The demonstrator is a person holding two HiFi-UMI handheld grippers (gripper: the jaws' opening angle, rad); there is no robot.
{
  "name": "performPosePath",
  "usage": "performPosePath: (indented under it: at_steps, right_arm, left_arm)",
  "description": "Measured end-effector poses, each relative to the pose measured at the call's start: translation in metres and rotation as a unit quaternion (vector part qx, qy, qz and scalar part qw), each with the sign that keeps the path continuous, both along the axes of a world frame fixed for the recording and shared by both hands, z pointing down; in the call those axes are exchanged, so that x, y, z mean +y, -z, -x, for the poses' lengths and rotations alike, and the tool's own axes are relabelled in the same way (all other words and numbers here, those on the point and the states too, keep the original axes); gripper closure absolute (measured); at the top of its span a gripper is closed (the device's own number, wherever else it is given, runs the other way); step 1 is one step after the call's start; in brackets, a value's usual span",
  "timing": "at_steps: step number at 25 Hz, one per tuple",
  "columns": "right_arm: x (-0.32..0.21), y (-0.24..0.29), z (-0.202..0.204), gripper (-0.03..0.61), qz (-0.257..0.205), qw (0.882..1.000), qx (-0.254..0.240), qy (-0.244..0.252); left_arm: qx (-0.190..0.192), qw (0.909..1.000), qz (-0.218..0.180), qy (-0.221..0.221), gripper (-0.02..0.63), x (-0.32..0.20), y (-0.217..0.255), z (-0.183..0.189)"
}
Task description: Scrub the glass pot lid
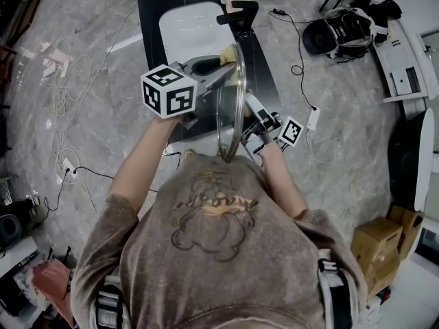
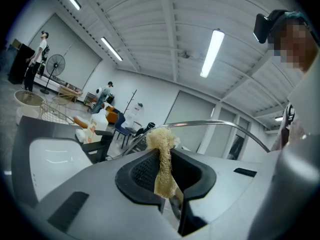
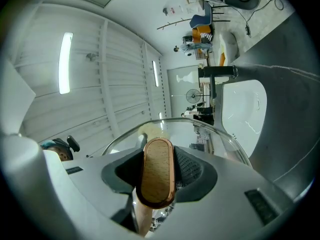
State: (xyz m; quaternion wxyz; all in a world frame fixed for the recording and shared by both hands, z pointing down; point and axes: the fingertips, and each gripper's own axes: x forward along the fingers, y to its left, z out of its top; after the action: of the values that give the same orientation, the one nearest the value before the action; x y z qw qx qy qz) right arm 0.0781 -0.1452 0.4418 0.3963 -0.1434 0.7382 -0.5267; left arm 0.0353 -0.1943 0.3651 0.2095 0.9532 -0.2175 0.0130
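Above the white sink (image 1: pixel 184 31) on the dark table (image 1: pixel 152 9), I hold the glass pot lid (image 1: pixel 230 118) up on edge between my two grippers, its metal rim running top to bottom in the head view. My right gripper (image 3: pixel 158 183) is clamped on the lid's wooden handle (image 3: pixel 157 170); the rounded wooden end stands squarely between the jaws and the clear dome of the lid arches beyond it. My left gripper (image 2: pixel 163 170) is on the other side of the glass, its jaws pinched tight on a pale, fibrous scrubber (image 2: pixel 162 156). The frayed tuft of the scrubber pokes out past the fingertips, close to the lid's rim. I cannot tell whether the fibres actually touch the glass. From the right gripper view the tuft shows faintly through the lid. A black faucet (image 1: pixel 238 12) stands at the far edge of the sink, well apart from the lid.
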Motion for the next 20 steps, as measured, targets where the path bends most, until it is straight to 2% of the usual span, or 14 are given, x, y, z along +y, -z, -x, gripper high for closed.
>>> performPosePath:
  at_steps: [5,11,20]
  right_arm:
    - [0.006,0.002,0.0,0.407,0.001,1.0,-0.004,0.001]
    - [0.01,0.005,0.0,0.407,-0.002,1.0,-0.017,-0.001]
    - [0.012,0.006,0.0,0.407,-0.001,1.0,-0.016,-0.005]
  left_arm:
    - [0.001,1.0,0.0,0.001,0.54,-0.005,-0.011,0.0]
    - [-0.021,0.9997,0.009,0.009,0.541,-0.013,-0.038,0.001]
    - [-0.094,0.9953,0.021,0.013,0.541,-0.025,-0.095,0.006]
